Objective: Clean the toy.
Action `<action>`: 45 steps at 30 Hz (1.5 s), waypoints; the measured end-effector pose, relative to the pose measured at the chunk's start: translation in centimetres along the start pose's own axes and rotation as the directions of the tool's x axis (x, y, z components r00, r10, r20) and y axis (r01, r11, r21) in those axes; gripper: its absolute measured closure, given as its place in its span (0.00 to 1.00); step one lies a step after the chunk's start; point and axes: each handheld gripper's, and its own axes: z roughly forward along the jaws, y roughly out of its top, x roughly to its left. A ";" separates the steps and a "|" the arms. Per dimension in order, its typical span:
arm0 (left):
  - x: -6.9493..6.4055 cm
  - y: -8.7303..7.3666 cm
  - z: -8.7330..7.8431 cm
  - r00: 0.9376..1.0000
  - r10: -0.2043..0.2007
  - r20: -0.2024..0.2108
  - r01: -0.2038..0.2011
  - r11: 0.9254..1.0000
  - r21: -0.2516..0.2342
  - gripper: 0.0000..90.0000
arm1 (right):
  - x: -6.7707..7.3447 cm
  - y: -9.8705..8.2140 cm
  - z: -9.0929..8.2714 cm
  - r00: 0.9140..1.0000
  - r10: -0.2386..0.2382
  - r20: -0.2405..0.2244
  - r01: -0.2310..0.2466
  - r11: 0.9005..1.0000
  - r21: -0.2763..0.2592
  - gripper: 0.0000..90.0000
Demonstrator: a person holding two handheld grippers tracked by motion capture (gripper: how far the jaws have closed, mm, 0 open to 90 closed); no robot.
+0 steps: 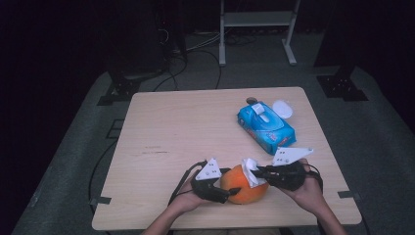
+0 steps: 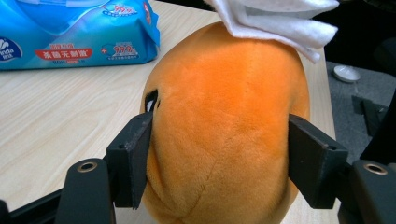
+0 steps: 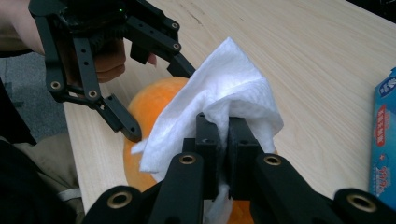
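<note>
High view: orange plush toy (image 1: 243, 188) sat on the near edge of the wooden desk (image 1: 186, 132), between both hands. Left claw (image 1: 234, 192) came in from the toy's left side and clamped it, jaws on its flanks. Right claw (image 1: 253, 171) reached in from the right, pinching a white wipe (image 1: 251, 170) that lay on top of the toy. Blue wipes pack (image 1: 265, 127) lay further back on the desk, right of centre, well apart from the toy, with a small white lid (image 1: 283, 108) just beside its far end. Grey three-cornered plates showed on top of both claws.

Left gripper view: toy (image 2: 224, 126) sat squarely between the two black jaws, both pads pressed into the plush sides, so the left claw was gripping the toy. Wipe (image 2: 275, 21) rested on the toy's top. Blue pack (image 2: 74, 35) was at upper left on the desk.

Right gripper view: right claw (image 3: 226, 140) was closed tight on the folded wipe (image 3: 224, 93), cloth bunched between the jaws and draped over the toy (image 3: 152, 102) below. Left claw (image 3: 156, 100) showed at upper left, one jaw touching the toy's side, the other hidden behind the wipe. Edge of the blue pack (image 3: 384, 140) was at the right
</note>
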 end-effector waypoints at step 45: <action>0.9 -0.2 -0.1 1.000 -0.028 0.007 0.028 0.999 -0.039 0.28 | -0.6 -0.7 0.3 0.999 0.027 0.029 -0.026 1.000 -0.011 0.94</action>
